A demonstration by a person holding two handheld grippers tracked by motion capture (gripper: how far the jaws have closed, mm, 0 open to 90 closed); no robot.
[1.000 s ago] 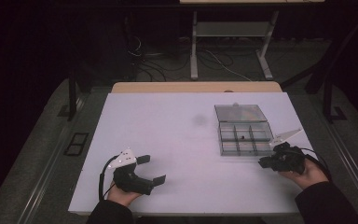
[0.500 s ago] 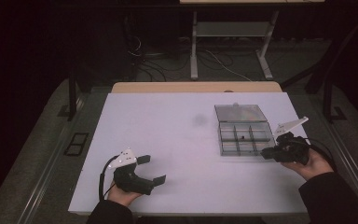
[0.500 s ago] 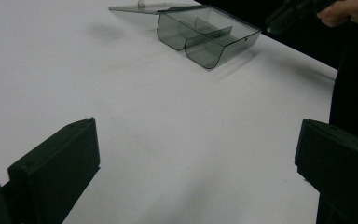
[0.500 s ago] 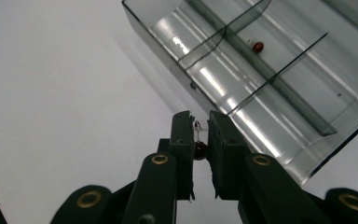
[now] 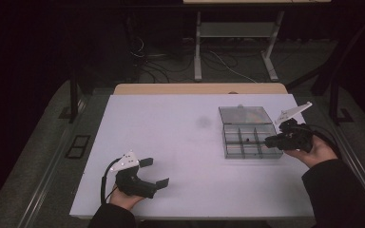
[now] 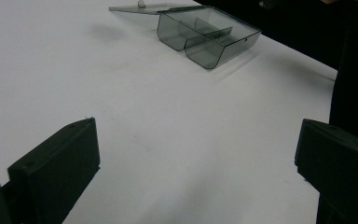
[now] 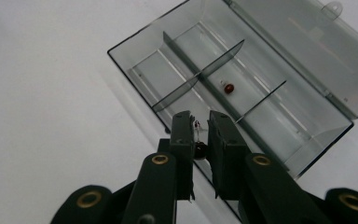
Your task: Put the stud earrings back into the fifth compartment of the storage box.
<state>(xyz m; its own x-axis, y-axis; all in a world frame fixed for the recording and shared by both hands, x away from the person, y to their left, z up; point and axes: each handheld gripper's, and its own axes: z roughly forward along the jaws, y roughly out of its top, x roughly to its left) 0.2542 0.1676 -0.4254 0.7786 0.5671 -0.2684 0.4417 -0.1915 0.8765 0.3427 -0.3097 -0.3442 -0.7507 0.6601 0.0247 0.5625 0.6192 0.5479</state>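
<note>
- Looks like a lab or test bay, not a home.
- White work table (image 5: pixel 171 142) stands alone on a grey floor, dark surroundings.
- At 12 o'clock: metal-legged bench frame (image 5: pixel 237 42), loose cables (image 5: pixel 218 61) on the floor beneath it.
- At 9 o'clock: floor outlet plate (image 5: pixel 78 146).

Pretty dim room overall, everything past the white table (image 5: pixel 171 137) drops off into near black in the high view, so the tabletop is the one bright patch. Light seems to come from above, soft, no hard glare. A faint smudgy shadow sits on the table left of the clear box (image 5: pixel 247 133). High view is a bit grainy and soft. Left gripper view has its jaws up close and blurry, and the box throws a soft shadow there. Right gripper view is the sharpest, with mild sheen on the box lid (image 7: pixel 307 46).
</note>
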